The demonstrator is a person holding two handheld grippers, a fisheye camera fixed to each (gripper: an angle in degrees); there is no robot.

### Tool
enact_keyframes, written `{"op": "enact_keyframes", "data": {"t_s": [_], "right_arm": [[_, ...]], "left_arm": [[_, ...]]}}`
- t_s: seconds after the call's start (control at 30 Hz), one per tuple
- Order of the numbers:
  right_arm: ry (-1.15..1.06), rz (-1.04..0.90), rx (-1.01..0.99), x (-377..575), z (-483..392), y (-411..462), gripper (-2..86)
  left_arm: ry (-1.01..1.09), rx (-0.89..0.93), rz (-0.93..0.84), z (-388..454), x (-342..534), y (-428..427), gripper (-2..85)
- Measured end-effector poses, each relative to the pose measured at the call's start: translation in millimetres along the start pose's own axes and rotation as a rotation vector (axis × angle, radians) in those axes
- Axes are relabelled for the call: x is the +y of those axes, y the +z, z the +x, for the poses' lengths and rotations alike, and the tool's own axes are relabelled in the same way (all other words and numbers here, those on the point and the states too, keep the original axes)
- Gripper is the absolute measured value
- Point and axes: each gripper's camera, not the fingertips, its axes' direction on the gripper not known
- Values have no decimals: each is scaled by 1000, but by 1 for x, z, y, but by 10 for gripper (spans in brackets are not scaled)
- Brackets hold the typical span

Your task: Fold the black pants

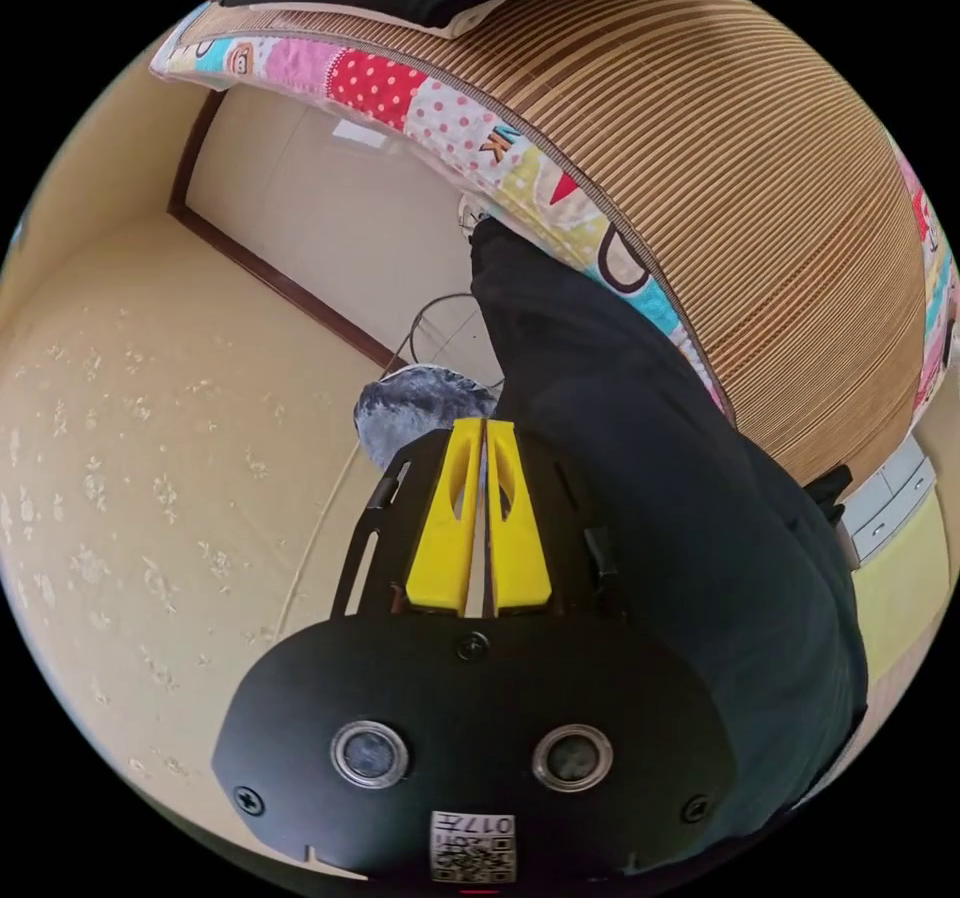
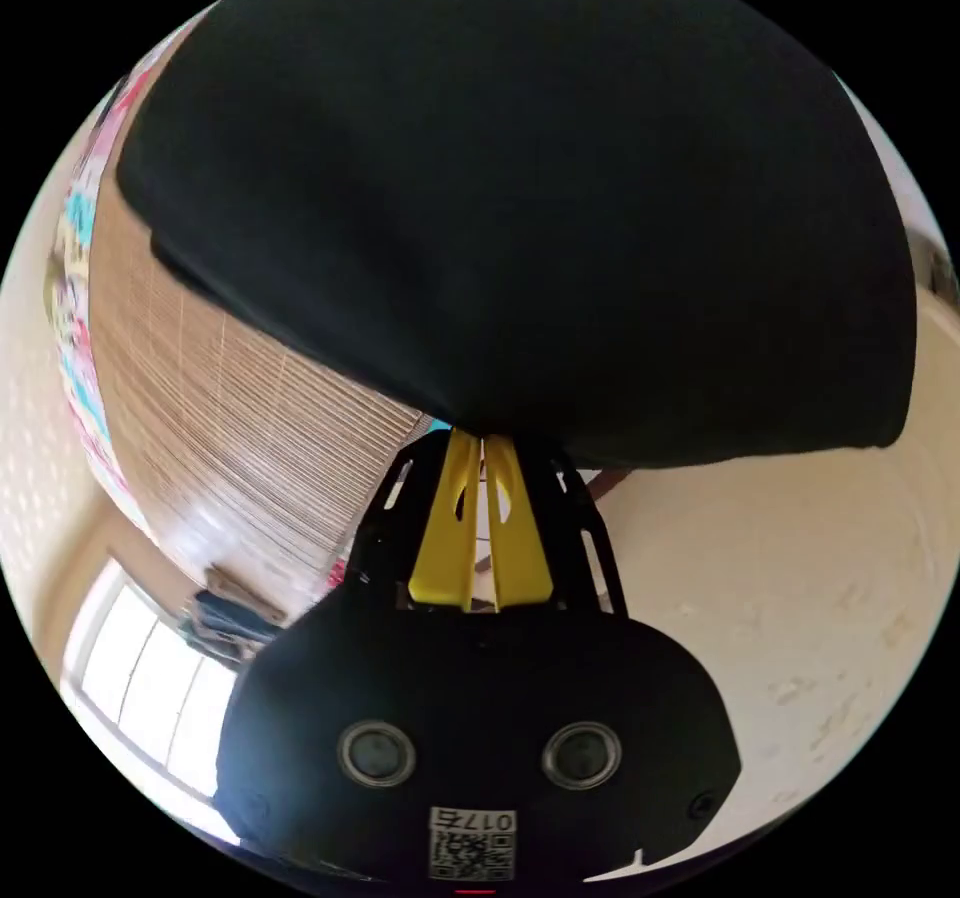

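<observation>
The black pants (image 1: 640,458) hang off the edge of a bed and run down the right side of the left gripper view. My left gripper (image 1: 486,425) has its yellow jaws pressed together, with their tips at the left edge of that fabric. In the right gripper view the black pants (image 2: 520,198) spread wide across the upper half, lifted off the bed. My right gripper (image 2: 481,435) is shut, its jaw tips pinching the lower hem of the cloth.
A striped bamboo mat (image 1: 760,208) with a colourful patchwork border (image 1: 440,118) covers the bed; the mat (image 2: 220,408) also shows beside the right gripper. A grey fuzzy thing (image 1: 420,408) and a thin cable (image 1: 440,318) lie past the left jaws. White drawers (image 1: 890,508) and a bright window (image 2: 130,698) stand further off.
</observation>
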Motion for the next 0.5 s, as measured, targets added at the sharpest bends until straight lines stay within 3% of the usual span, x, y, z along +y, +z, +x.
{"op": "enact_keyframes", "data": {"t_s": [0.1,0.23,0.33,0.5], "right_arm": [[-264,-16,94,31,-38,15,3],[-459,-46,-182,80,-81,24,2],[-477,27,-308,101,-90,9,5],[-325,274,-321,102,-54,-59,13]], "left_arm": [[-33,68,6,1,-15,5,-6],[-39,127,24,13,-39,4,-6],[10,147,51,33,-56,-2,-6],[144,-2,66,75,-80,-13,-5]]}}
